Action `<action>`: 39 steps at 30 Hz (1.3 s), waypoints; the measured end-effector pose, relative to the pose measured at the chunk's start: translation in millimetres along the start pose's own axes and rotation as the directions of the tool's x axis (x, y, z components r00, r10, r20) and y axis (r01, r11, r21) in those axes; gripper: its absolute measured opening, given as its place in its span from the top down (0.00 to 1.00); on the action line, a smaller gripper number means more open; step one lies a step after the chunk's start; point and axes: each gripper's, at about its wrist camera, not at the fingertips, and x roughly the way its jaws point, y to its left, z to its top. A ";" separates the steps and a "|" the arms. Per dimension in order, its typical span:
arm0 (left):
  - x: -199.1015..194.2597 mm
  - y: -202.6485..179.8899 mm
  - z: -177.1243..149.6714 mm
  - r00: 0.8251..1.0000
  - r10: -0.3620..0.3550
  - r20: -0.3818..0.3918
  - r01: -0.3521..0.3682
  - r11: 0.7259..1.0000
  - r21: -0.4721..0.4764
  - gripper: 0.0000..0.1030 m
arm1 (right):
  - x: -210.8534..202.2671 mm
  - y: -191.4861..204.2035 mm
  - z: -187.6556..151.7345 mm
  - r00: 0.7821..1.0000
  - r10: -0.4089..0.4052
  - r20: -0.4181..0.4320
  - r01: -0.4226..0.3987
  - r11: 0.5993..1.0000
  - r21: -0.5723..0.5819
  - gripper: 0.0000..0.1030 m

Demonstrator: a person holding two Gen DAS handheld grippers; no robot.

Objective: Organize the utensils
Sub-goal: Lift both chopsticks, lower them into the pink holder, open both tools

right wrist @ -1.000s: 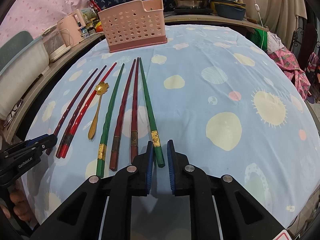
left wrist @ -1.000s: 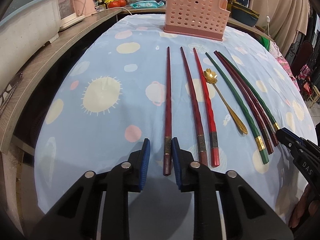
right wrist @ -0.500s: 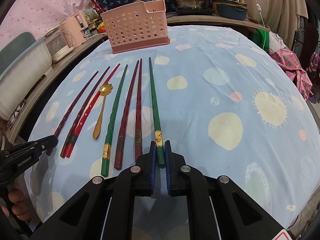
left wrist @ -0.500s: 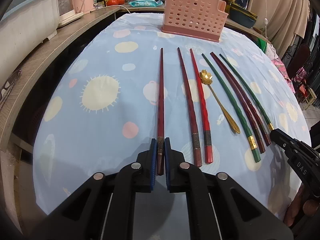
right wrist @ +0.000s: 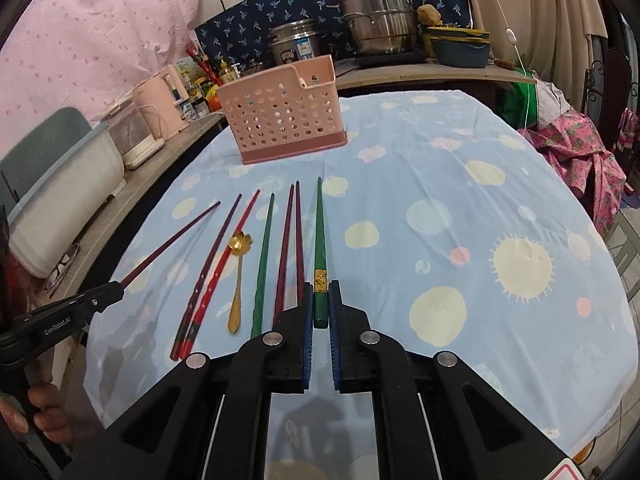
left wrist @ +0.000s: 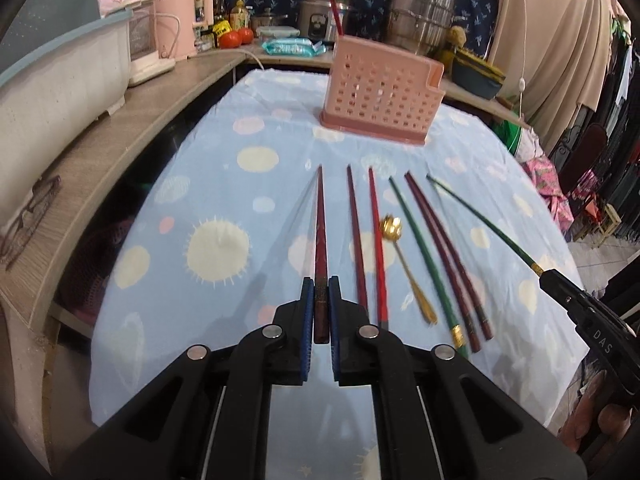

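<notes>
Through the left wrist camera we saw our left claw point(left wrist: 320, 300) clamped tight on the thick end of a long dark red chopstick point(left wrist: 320, 236), lifted clear of the tabletop covered in a blue cloth with pale circles point(left wrist: 224, 184). Five more chopsticks and a small gold spoon with a flower-shaped bowl point(left wrist: 404, 264) lay in a row to its right. A pink perforated plastic utensil basket point(left wrist: 380, 96) stood beyond them.

Through the right wrist camera we saw our right claw point(right wrist: 320, 304) pinched shut on the butt of a long green chopstick with a gold band point(right wrist: 319, 240), raised off the cloth. The basket sat at the far left.
</notes>
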 end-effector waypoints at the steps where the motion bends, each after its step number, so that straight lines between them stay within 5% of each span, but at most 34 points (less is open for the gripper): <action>1: -3.3 0.1 5.0 1.000 -0.002 0.011 0.002 1.000 -0.001 0.93 | -3.2 -0.5 4.6 1.000 0.003 0.012 -0.003 1.000 0.003 0.93; 15: -41.8 -4.2 89.4 0.977 0.000 0.215 0.000 1.000 -0.003 0.93 | -37.0 -2.6 83.3 0.978 0.018 0.207 -0.019 1.000 0.002 0.93; 29: -52.1 -22.9 162.7 0.950 -0.064 0.304 0.059 0.998 0.025 0.93 | -40.5 7.1 152.3 0.949 0.069 0.307 -0.068 0.998 -0.012 0.93; 33: -54.9 -29.6 187.1 0.939 -0.089 0.333 0.081 0.996 0.038 0.93 | -37.7 8.4 177.4 0.936 0.090 0.340 -0.094 0.996 -0.005 0.93; 39: -63.2 -43.1 234.7 0.899 -0.114 0.423 0.097 0.993 0.063 0.93 | -33.5 16.0 222.4 0.896 0.112 0.429 -0.118 0.993 -0.013 0.93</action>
